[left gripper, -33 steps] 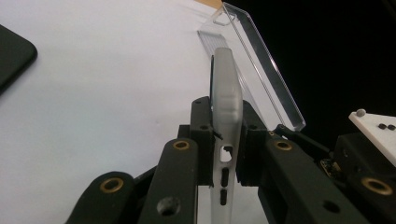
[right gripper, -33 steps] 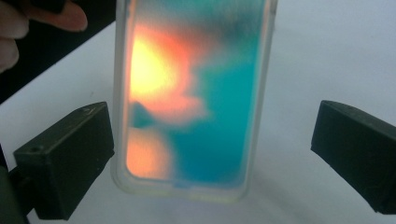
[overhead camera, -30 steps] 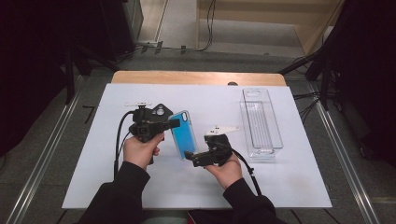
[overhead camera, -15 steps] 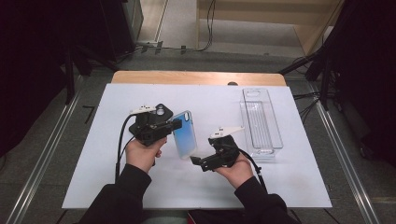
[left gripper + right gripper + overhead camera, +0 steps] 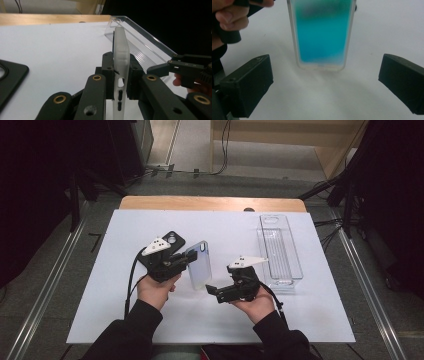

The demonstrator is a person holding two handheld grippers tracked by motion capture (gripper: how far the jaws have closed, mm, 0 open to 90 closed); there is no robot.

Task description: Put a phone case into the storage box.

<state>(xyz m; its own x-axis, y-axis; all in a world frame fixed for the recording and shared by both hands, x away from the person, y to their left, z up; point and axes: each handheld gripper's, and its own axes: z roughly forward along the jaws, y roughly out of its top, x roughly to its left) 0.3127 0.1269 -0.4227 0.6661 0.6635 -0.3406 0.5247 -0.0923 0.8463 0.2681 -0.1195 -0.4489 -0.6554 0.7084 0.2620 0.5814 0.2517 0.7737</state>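
Observation:
A translucent blue-tinted phone case [image 5: 199,265] stands on its short edge on the white table cover, held upright. My left gripper [image 5: 186,261] is shut on its side edge. The left gripper view shows the case [image 5: 121,52] edge-on, pinched between both pads. My right gripper [image 5: 212,291] hovers low, just right of the case, with its jaws open and pointing at it. In the right gripper view the case [image 5: 322,32] faces me, beyond the wide-apart pads [image 5: 249,85], and nothing lies between them.
A black phone case [image 5: 172,240] lies flat behind the left hand. A long clear plastic tray [image 5: 280,247] sits at the right of the white cover [image 5: 325,310]. The table's wooden edge [image 5: 210,202] runs along the back.
The left hand has rolled a little with the case still in its grip. The right gripper has drawn slightly toward the person and turned its jaws toward the case.

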